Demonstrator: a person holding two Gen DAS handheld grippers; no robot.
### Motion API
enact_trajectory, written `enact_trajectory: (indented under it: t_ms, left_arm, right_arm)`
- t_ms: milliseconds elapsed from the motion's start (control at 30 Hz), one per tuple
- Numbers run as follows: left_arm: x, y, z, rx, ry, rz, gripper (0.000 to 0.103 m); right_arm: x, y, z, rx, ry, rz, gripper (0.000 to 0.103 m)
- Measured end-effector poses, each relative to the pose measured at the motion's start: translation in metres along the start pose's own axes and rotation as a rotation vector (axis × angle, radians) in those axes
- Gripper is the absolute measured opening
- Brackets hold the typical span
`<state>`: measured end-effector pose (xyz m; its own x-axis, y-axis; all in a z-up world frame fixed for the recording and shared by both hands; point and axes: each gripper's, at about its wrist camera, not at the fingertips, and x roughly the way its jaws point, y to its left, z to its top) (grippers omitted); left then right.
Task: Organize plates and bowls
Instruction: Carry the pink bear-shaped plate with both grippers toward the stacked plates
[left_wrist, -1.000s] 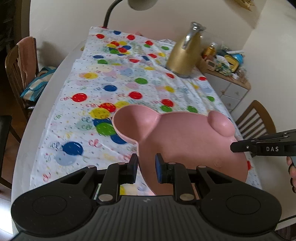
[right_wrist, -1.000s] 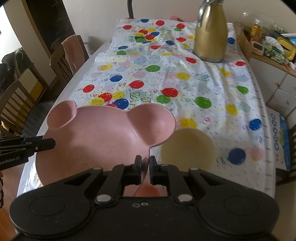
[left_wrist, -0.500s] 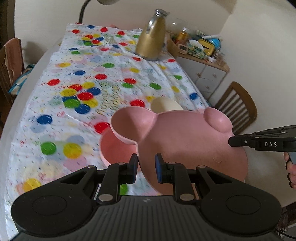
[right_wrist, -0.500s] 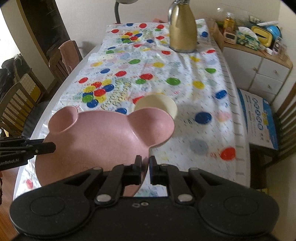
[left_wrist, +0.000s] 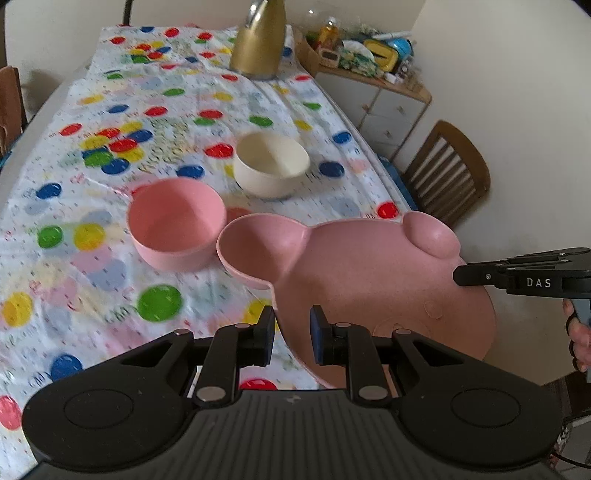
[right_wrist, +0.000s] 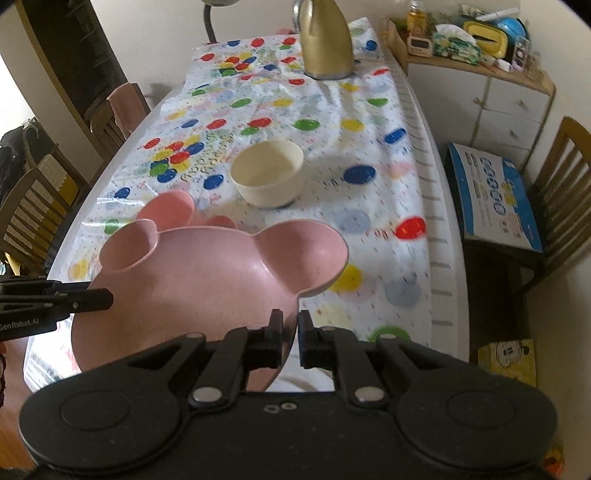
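Both grippers, left (left_wrist: 292, 334) and right (right_wrist: 290, 338), still pinch the pink bear plate (left_wrist: 373, 280), fingers narrow. It's been carried toward the table's near end, so the pink bowl (left_wrist: 176, 229) and cream bowl (left_wrist: 271, 168) now sit just beyond the fingertips. Probably setting it down soon.

Desk (right_wrist: 439, 236) covered by a white cloth (left_wrist: 177, 122) printed with coloured dots. Gold jug (right_wrist: 325, 40) upright at the far end. White cabinet (right_wrist: 491, 107) beside the desk, its top cluttered. Wooden chairs (left_wrist: 447, 170) stand alongside; a blue-and-white box (right_wrist: 495, 195) rests on one.
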<state>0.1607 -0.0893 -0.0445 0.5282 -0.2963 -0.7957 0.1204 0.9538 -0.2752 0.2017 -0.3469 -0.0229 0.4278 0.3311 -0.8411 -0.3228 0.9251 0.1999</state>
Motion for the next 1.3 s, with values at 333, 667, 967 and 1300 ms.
enact_trajectory:
  t_ms: [333,667,967,1300]
  left_arm:
    - [0.025,-0.030,-0.039,0.029,0.067,0.007,0.019]
    - [0.045,-0.043,-0.059,0.047,0.114,0.013,0.019]
    - [0.055,-0.043,-0.066,0.053,0.150,0.017,0.019]
    - [0.063,-0.041,-0.070,0.059,0.186,0.025,0.019]
  right_arm:
    - [0.007,-0.035,-0.052,0.043,0.035,0.009,0.007]
    - [0.015,-0.050,-0.078,0.055,0.051,0.000,0.007]
    - [0.024,-0.055,-0.088,0.063,0.068,0.006,0.006]
    - [0.033,-0.058,-0.094,0.061,0.083,0.014,0.005]
